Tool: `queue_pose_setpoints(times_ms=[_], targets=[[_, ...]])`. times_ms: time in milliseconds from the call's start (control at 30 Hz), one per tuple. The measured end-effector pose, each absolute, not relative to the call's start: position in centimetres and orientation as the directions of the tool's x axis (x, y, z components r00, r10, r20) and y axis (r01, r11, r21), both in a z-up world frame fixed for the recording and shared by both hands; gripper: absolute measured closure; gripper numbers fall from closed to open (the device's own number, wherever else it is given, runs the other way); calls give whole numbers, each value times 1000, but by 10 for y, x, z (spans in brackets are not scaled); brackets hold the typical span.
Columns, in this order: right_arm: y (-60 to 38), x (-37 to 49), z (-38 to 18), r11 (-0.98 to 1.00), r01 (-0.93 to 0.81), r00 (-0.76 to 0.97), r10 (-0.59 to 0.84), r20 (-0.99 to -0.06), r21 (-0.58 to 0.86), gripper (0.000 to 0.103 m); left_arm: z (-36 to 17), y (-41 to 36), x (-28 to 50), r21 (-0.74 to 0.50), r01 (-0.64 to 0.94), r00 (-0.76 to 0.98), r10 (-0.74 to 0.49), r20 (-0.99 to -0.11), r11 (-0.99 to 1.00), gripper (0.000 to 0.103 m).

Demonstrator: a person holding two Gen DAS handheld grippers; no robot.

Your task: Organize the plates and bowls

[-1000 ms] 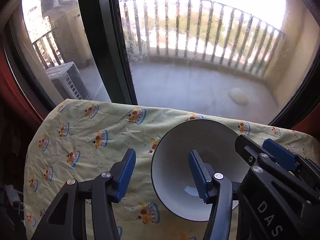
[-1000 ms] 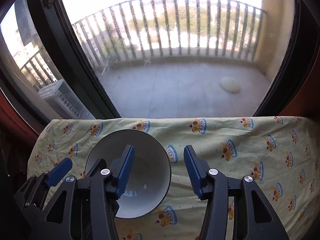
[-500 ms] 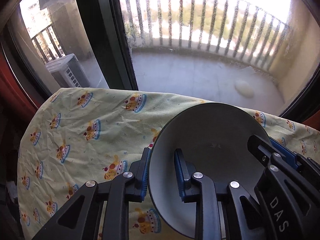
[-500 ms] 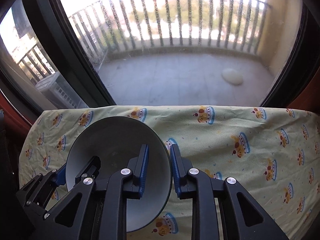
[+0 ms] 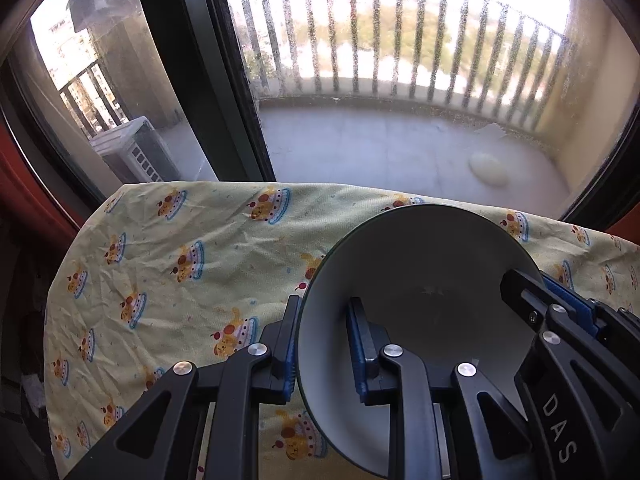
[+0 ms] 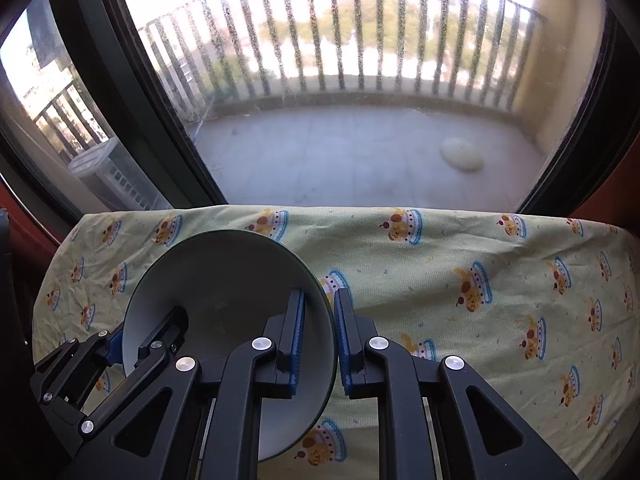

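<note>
A pale grey bowl (image 5: pixel 420 264) sits tilted over the yellow patterned tablecloth (image 5: pixel 180 260). My left gripper (image 5: pixel 324 312) is shut on its left rim, one blue pad inside and one outside. The right gripper (image 5: pixel 560 300) shows at the bowl's opposite rim. In the right wrist view the bowl (image 6: pixel 224 272) lies at lower left. My right gripper (image 6: pixel 320 300) straddles its right rim, its jaws closing with the wall between the pads. The left gripper (image 6: pixel 148 328) holds the far side. Whether the bowl's base touches the cloth is hidden.
The cloth-covered table (image 6: pixel 480 280) ends at a large window with a dark frame post (image 5: pixel 208 80). Beyond the glass lie a balcony with railings and an air-conditioner unit (image 5: pixel 132 152). Bare cloth stretches left of the bowl and to its right.
Both grippers went from open around the rim to closed on it. The bowl now fills more of each view and its rim sits higher.
</note>
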State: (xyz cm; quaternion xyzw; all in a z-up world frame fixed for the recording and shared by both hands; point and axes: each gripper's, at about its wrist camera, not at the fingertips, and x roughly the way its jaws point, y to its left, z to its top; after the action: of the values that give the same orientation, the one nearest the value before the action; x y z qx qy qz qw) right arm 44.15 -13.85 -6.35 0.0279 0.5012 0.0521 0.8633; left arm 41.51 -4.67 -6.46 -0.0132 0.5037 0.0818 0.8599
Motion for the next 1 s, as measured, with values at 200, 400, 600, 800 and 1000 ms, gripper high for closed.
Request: queue_pose_setpoints(times_ms=[200,400,600,800,1000], targets=[[-141,426,-52,994,-52,496,105,-862,91,84,-53,-47,401,50,-145,488,115,-865,988,83],[-138,410,-32,993,-54,517,118,-848,105,84,-30,-43,385,57,-154,516,130,-847,986,83],[-137,388,-6,992,-55,550,126,-826,114,84,-3,-41,364,61,-150,549,134,-825,987,83],[-137,358,18,991,-48,575,128,-808,123,84,20,-38,335,60,-143,582,133,-803,988,83],[-137,321,36,994,-9,586,93,-805,108,85,34,-39,307,56,-74,601,89,-794,996,82]])
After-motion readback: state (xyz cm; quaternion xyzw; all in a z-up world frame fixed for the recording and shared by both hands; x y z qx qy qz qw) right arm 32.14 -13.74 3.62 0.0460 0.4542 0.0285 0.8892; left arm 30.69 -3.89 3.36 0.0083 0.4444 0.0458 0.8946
